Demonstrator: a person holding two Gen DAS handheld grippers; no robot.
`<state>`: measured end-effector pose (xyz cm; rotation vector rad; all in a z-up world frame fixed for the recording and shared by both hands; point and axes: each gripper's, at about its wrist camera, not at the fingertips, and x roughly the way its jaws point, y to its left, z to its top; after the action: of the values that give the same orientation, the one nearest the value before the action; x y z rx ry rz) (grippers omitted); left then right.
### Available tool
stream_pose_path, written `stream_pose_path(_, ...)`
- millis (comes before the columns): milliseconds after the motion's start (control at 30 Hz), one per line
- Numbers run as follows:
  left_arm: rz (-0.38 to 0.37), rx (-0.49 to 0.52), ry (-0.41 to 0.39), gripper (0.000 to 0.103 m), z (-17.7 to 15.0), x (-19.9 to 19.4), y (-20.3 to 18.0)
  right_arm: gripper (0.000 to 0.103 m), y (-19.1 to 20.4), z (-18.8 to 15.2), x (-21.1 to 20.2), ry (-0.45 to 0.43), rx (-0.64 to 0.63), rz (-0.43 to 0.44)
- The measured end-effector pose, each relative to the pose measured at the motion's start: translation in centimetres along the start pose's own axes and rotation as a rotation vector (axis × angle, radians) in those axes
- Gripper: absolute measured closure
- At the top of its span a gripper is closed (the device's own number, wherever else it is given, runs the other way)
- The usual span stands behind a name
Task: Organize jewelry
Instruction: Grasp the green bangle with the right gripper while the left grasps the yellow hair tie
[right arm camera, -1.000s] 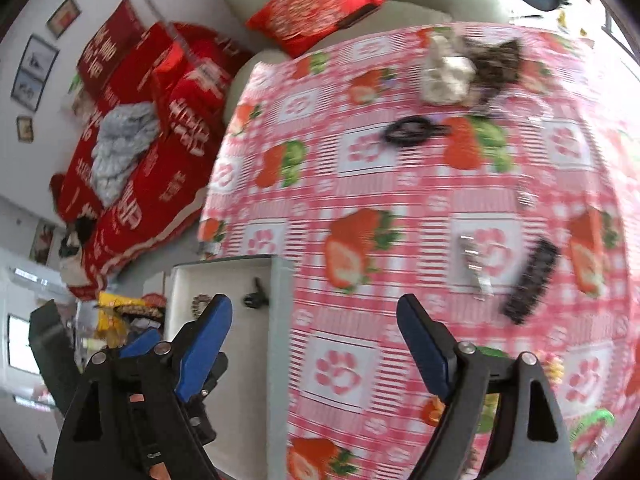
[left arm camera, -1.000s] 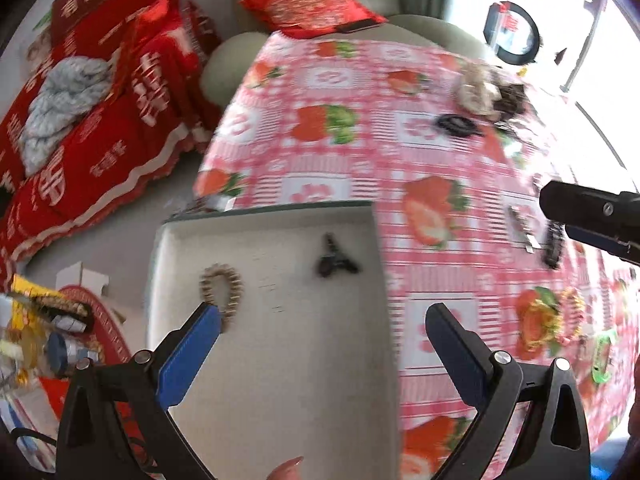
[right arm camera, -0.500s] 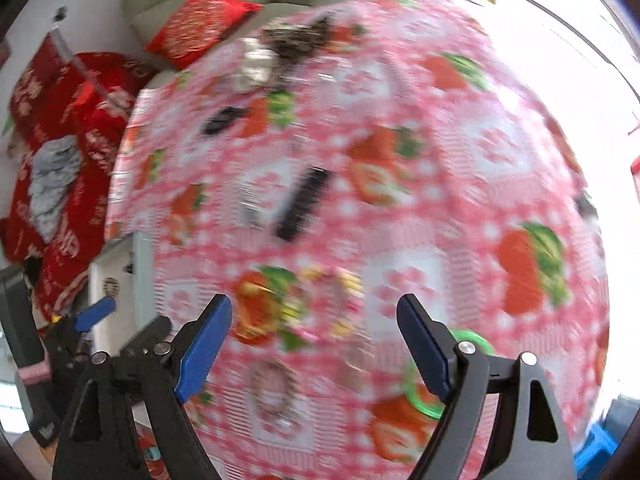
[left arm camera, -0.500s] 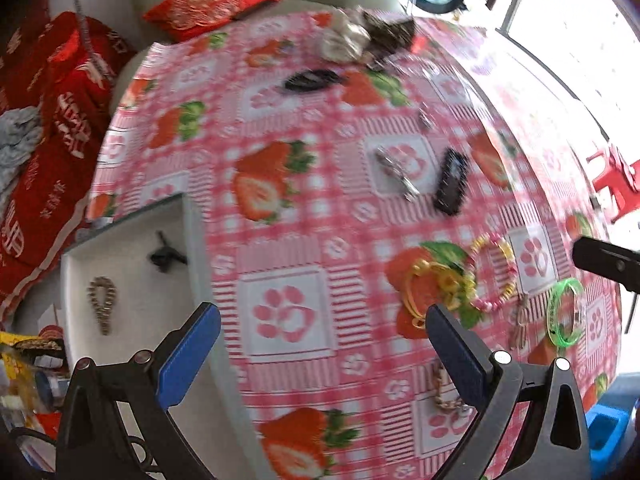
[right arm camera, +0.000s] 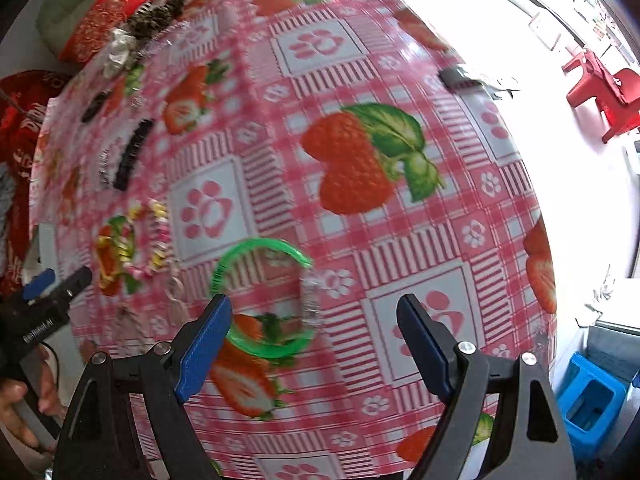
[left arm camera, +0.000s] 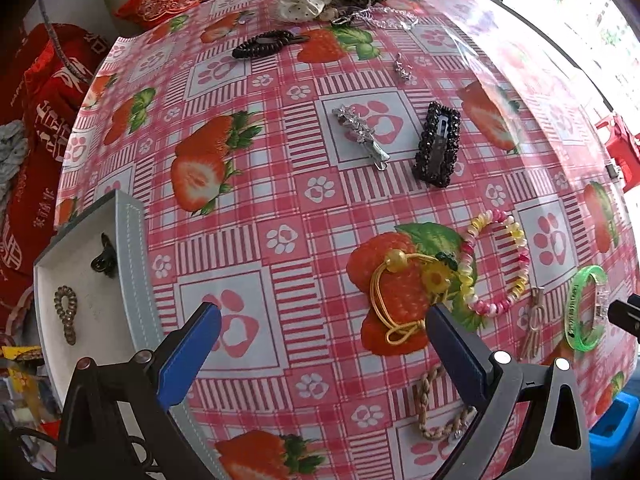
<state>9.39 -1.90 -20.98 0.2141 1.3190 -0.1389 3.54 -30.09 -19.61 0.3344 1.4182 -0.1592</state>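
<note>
Both the left gripper (left arm camera: 320, 332) and right gripper (right arm camera: 310, 322) hang spread and empty, the right one over the green bangle (right arm camera: 264, 300) at lower centre, seemingly to grab it for the tray (left arm camera: 132, 280) at left.

Open tablecloth (left arm camera: 280, 184) lies between the grey tray (left arm camera: 132, 280) at the left edge and the jewelry cluster on the right, wide enough for a gripper to pass. The silver clip (left arm camera: 362, 136) and black beaded clip (left arm camera: 437, 145) sit near each other with a narrow gap. The yellow cord (left arm camera: 394, 304), beaded bracelet (left arm camera: 496, 264) and green bangle (left arm camera: 582, 308) crowd together. Beyond the bangle (right arm camera: 260, 300), the blurred right view seems to show bare cloth.
</note>
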Motion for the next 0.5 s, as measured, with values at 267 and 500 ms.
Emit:
stream_pose_path(267,-0.019,0.005,0.006,0.000,0.6,1.4,-0.3,0.016,-0.5,0.1,1.4,0.008,-0.025,-0.051)
stream_pose_path(500,-0.045,0.039,0.011,0.008,1.3,2.6,-0.9,0.017,0.8,0.9,3.2,0.013,-0.110,-0.113)
